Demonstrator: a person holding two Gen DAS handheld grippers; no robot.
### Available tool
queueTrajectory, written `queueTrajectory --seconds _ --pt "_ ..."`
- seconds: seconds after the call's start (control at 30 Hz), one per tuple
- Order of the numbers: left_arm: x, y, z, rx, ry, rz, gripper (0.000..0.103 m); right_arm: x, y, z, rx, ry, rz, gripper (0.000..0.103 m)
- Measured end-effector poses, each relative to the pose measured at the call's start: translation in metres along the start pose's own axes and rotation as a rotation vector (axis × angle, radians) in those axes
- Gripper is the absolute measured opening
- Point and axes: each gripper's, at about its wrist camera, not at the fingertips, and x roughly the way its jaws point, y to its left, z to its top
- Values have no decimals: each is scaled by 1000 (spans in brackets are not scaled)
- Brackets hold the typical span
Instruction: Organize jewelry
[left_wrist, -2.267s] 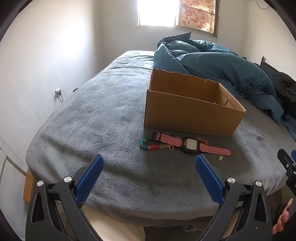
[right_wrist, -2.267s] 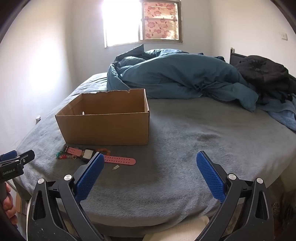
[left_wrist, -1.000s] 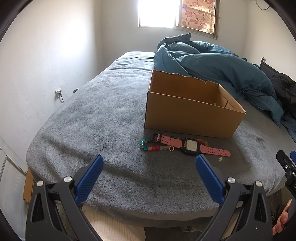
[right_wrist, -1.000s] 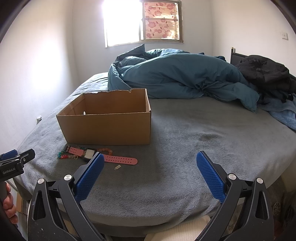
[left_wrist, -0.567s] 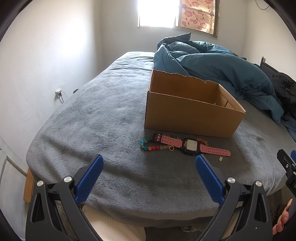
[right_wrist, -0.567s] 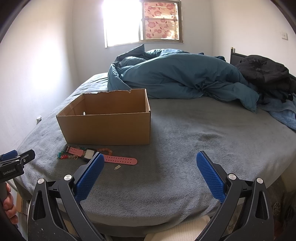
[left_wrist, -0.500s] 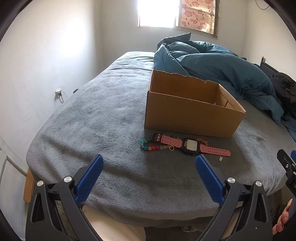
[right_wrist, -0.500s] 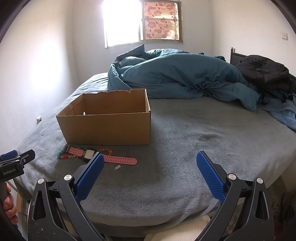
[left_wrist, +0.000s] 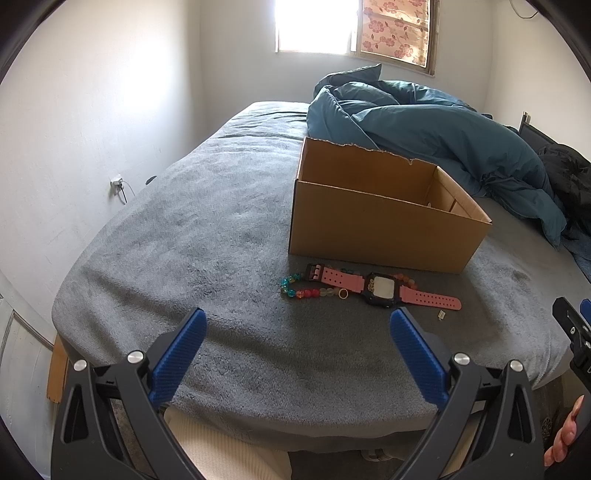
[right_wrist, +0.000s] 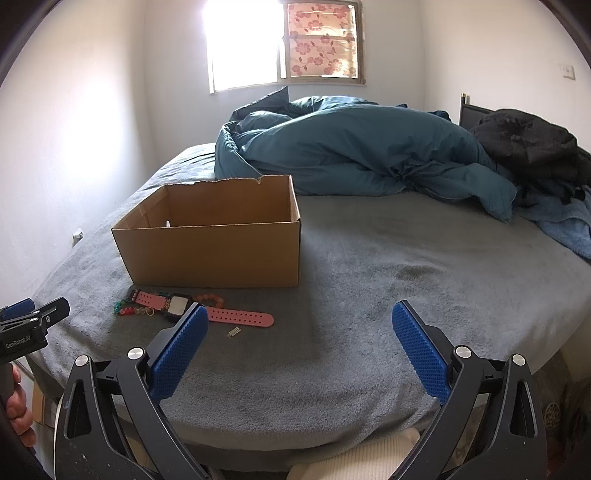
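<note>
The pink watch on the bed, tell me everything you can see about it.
The watch lies flat and unbuckled on the grey blanket, just in front of the cardboard box but apart from it. It has a black, roughly square case with a pale screen facing up and two pink straps stretched out to either side, one ending in a dark buckle, the other punched with holes. They look like rubber or plastic. It lies across a beaded bracelet, with a small gold ring close beside it. Neither gripper touches it.
</note>
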Motion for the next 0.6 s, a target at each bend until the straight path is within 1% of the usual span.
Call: queueTrajectory --seconds 0.6 --pt "2 1 -2 7 1 -9 97 2 0 -1 1 7 5 96"
